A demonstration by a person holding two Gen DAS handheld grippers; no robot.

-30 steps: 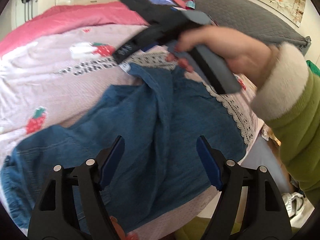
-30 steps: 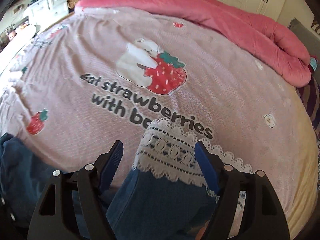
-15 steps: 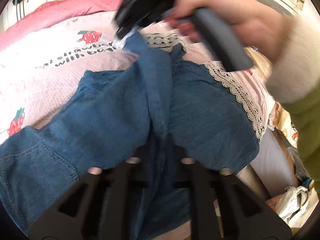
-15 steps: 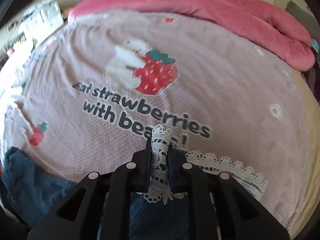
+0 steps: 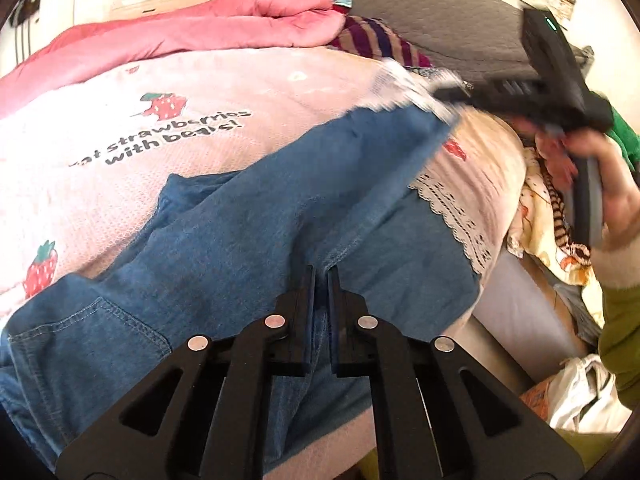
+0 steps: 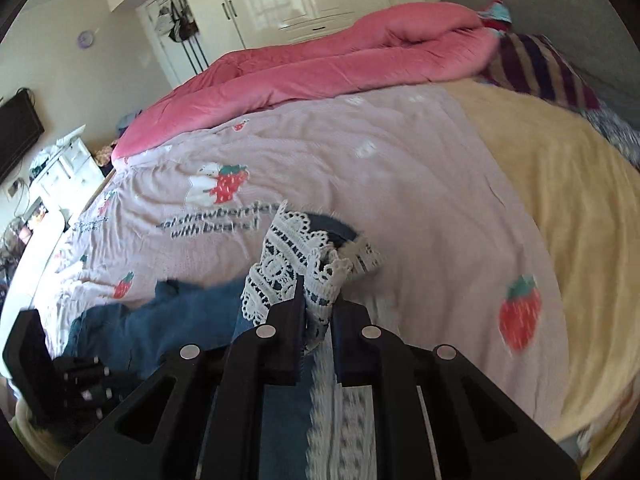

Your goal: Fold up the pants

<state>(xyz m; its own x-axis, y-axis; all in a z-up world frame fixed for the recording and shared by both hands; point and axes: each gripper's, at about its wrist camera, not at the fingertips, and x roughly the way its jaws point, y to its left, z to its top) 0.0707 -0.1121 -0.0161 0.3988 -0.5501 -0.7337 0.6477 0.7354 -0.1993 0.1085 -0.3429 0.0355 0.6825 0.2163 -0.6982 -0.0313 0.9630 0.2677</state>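
Blue denim pants (image 5: 224,248) with white lace hems lie on the pink strawberry bedspread (image 5: 120,148). My left gripper (image 5: 321,276) is shut on a denim fold at the crotch seam. My right gripper (image 6: 318,300) is shut on the lace hem (image 6: 288,264) of one leg and holds it raised above the bed. In the left wrist view the right gripper (image 5: 460,98) shows at upper right, stretching that leg (image 5: 380,148) up and to the right. The other leg's lace hem (image 5: 456,216) lies flat near the bed's right edge.
A rolled pink duvet (image 6: 320,64) lies along the bed's far side, with a striped pillow (image 6: 536,68) and a grey headboard (image 5: 420,12). A yellow blanket (image 6: 560,184) covers the right part. Clutter and bags (image 5: 576,392) sit on the floor beyond the bed edge.
Both grippers went from open to shut, the left on the crotch fold, the right on the lace hem. The right gripper has since lifted the leg up and swung it to the right.
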